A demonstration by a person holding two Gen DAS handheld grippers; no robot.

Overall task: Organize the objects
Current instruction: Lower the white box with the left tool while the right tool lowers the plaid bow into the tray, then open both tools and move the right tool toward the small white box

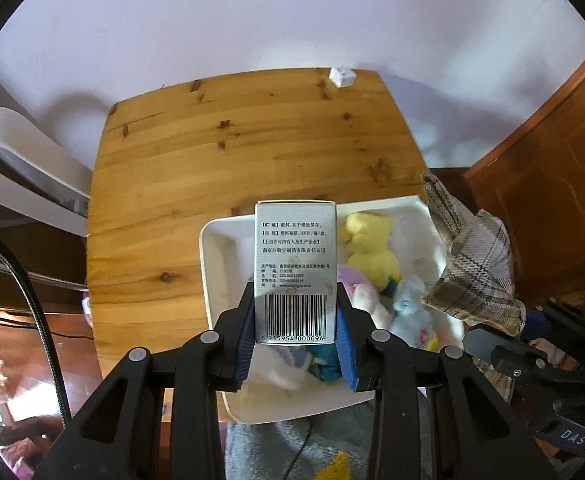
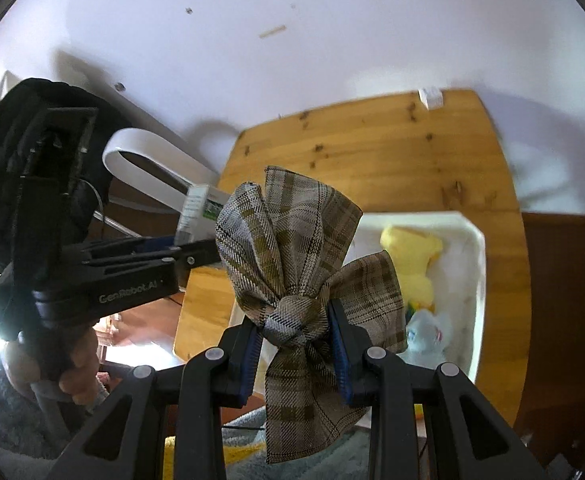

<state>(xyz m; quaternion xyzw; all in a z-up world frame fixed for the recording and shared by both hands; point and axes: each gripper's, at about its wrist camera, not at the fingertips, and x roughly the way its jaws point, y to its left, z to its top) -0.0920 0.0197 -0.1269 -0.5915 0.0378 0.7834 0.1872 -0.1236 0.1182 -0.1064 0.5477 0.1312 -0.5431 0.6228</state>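
Your left claw [image 1: 296, 344] is clamped on a silver-grey medicine box [image 1: 295, 264], its blue pads [image 1: 245, 344] pressing the two narrow sides at the bottom end. The face turned to you carries lines of Chinese print, a web address too small to read surely, and a barcode with the digits 6 915954 000096 beneath it. The box stands upright in the claw, above the near left part of a white tray [image 1: 212, 276].

Your right claw [image 2: 295, 346] is clamped on the knot of a brown plaid cloth bow [image 2: 292, 248], whose loops fan up and whose tail hangs down between the pads. It sits over the tray's [image 2: 478, 280] near left corner. From the left camera that bow [image 1: 468, 256] shows just beside the tray's right wall.

In the tray lie a yellow plush toy [image 1: 370, 252], a pale blue plush toy [image 1: 410, 308] and other soft pieces I can't tell apart. The tray rests on a wooden table [image 1: 220, 160]; a small white block [image 1: 342, 76] sits at its far edge.

In the right camera, your left tool's side reads "GenRobot.AI" [image 2: 128, 294]; a hand [image 2: 76, 364] grips its handle.
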